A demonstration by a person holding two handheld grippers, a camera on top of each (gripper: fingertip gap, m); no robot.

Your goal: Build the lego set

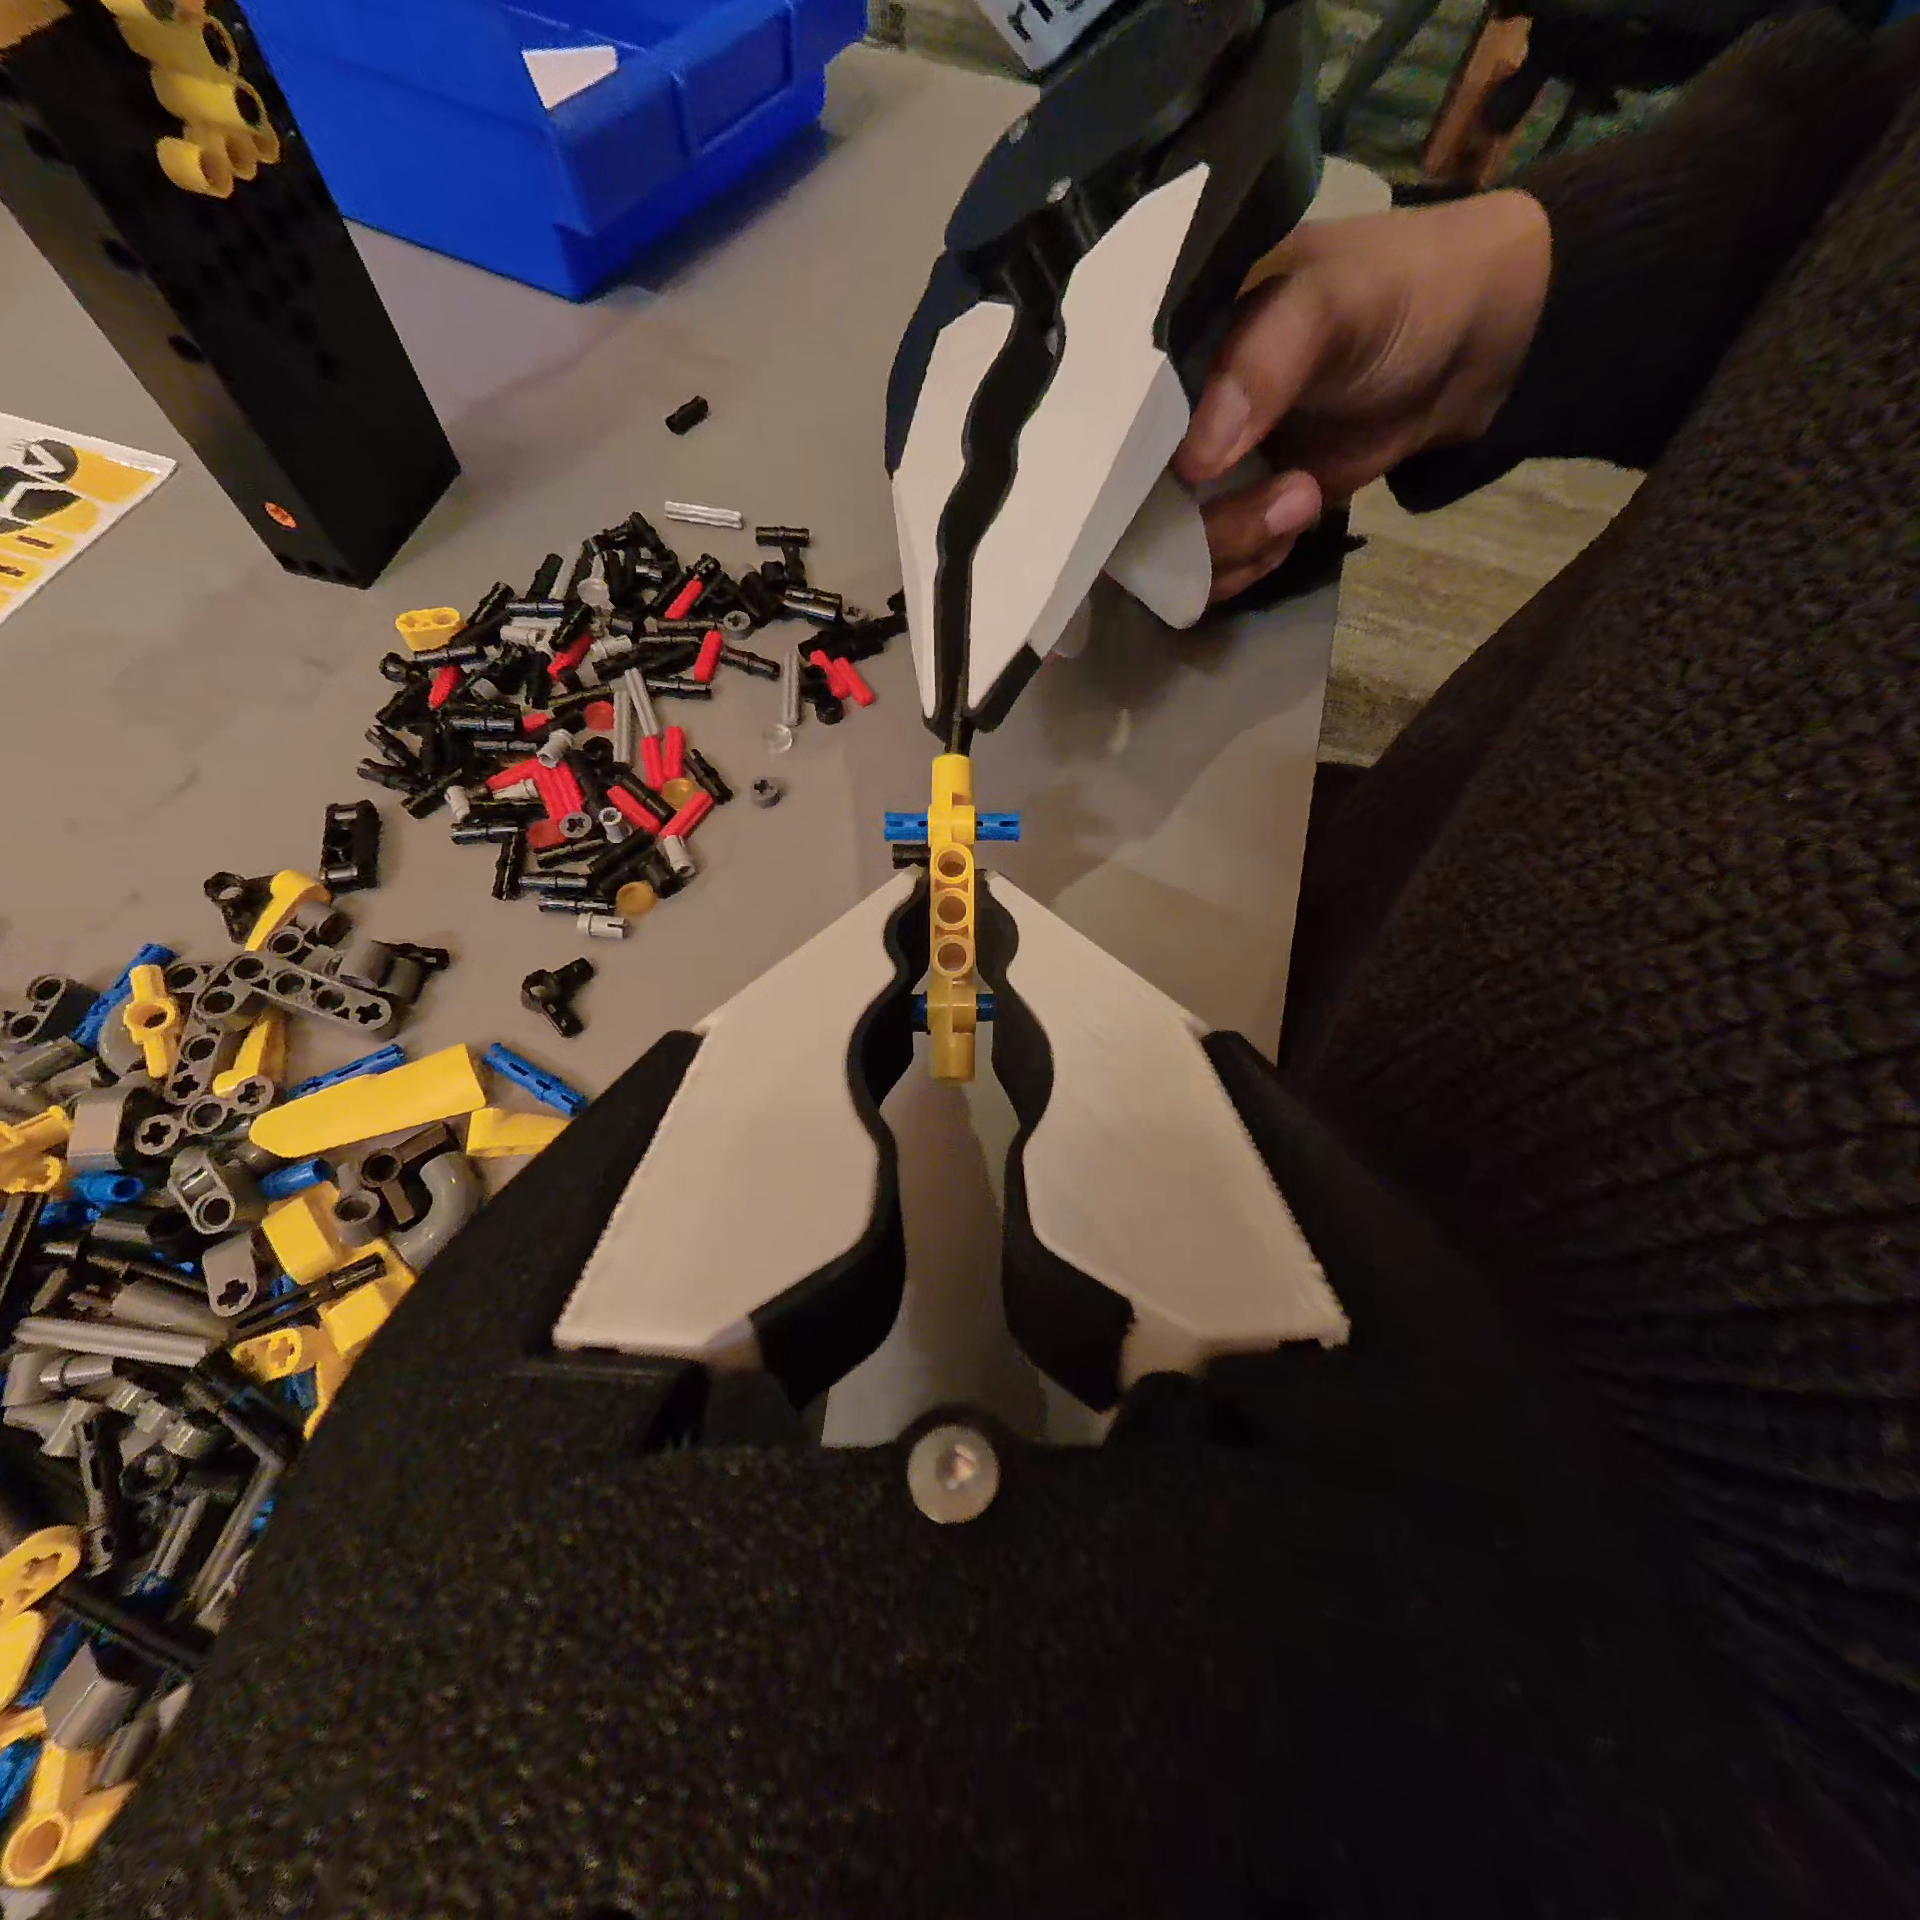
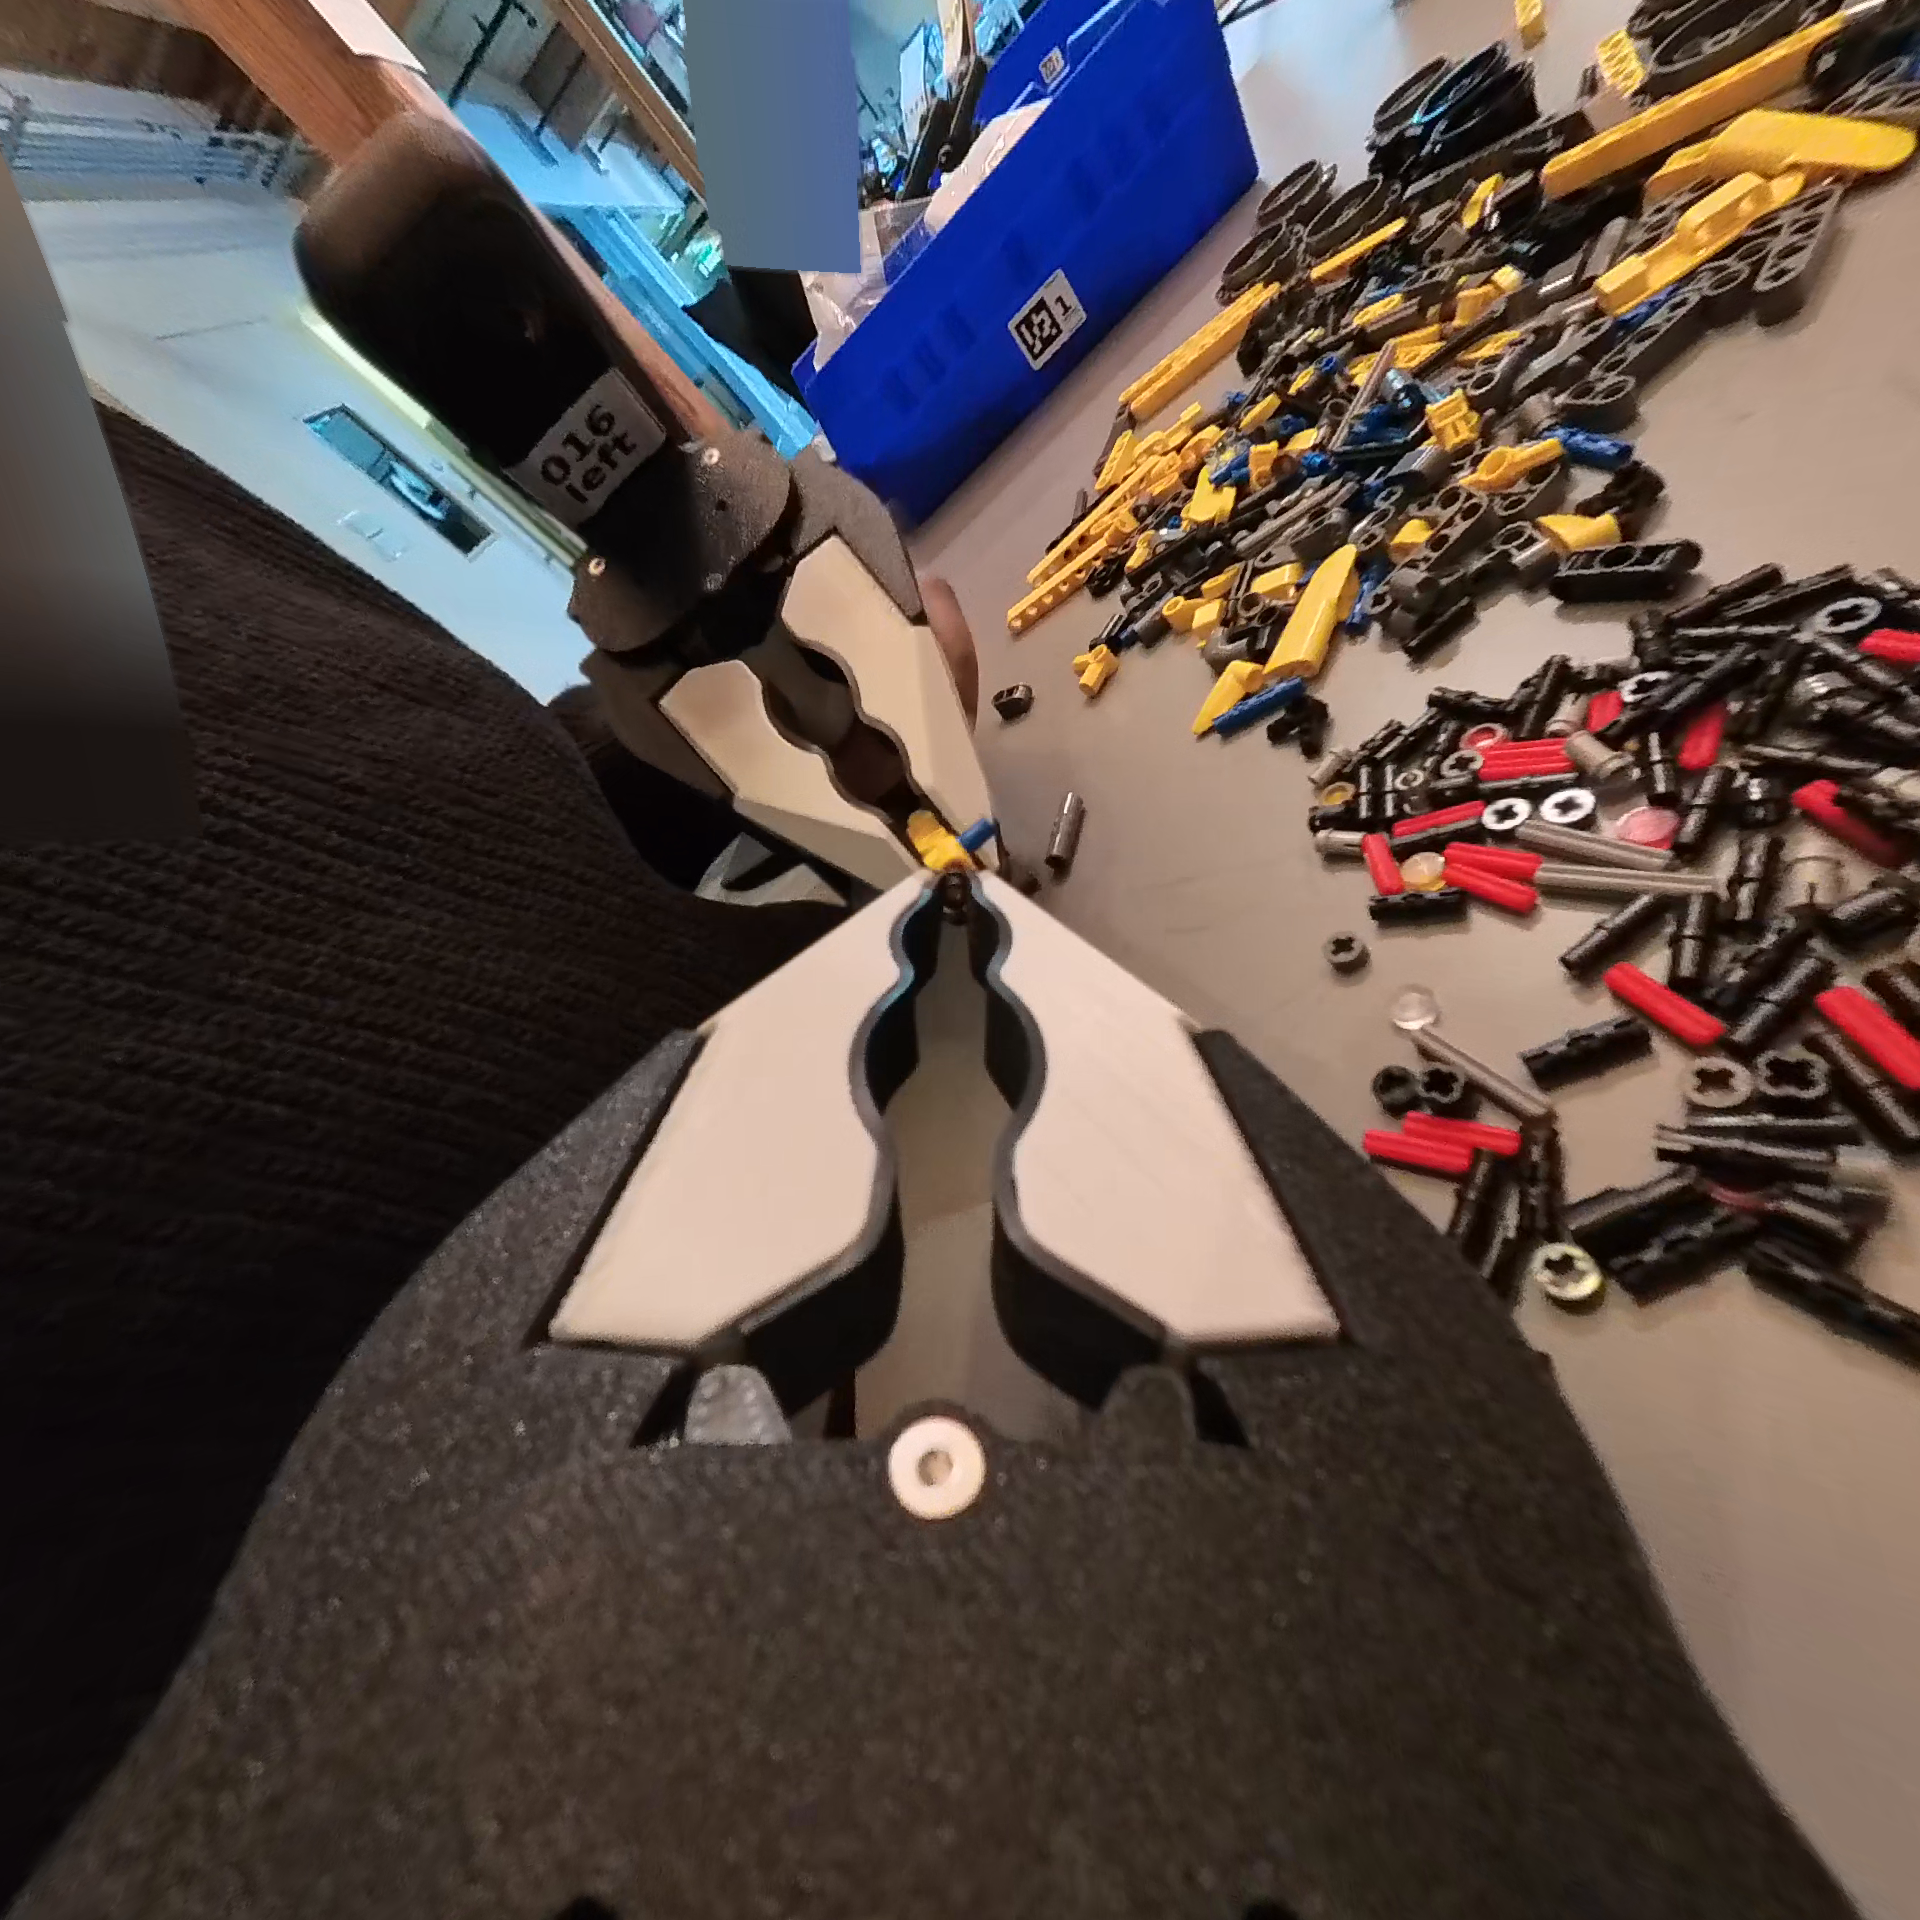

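Observation:
In the left wrist view my left gripper (image 1: 953,876) is shut on a yellow beam (image 1: 951,940) with blue pins (image 1: 904,824) through it, and holds it above the grey table (image 1: 727,353). My right gripper (image 1: 951,717) comes in from above, held by a hand (image 1: 1371,343), and is shut on a small black pin (image 1: 952,740) that touches the beam's far end. In the right wrist view my right gripper (image 2: 953,881) pinches the black pin (image 2: 953,890) at its tips. Just beyond, the left gripper (image 2: 940,847) holds the yellow beam (image 2: 928,834).
A pile of black and red pins (image 1: 603,707) (image 2: 1714,831) and a pile of yellow, grey and blue parts (image 1: 156,1143) (image 2: 1403,416) lie on the table. A blue bin (image 1: 582,135) (image 2: 1039,291), a black perforated block (image 1: 208,312) and a sticker sheet (image 1: 52,509) stand behind. The table edge (image 1: 1311,831) runs close by. Both grippers' tips are close together, under 4 cm apart.

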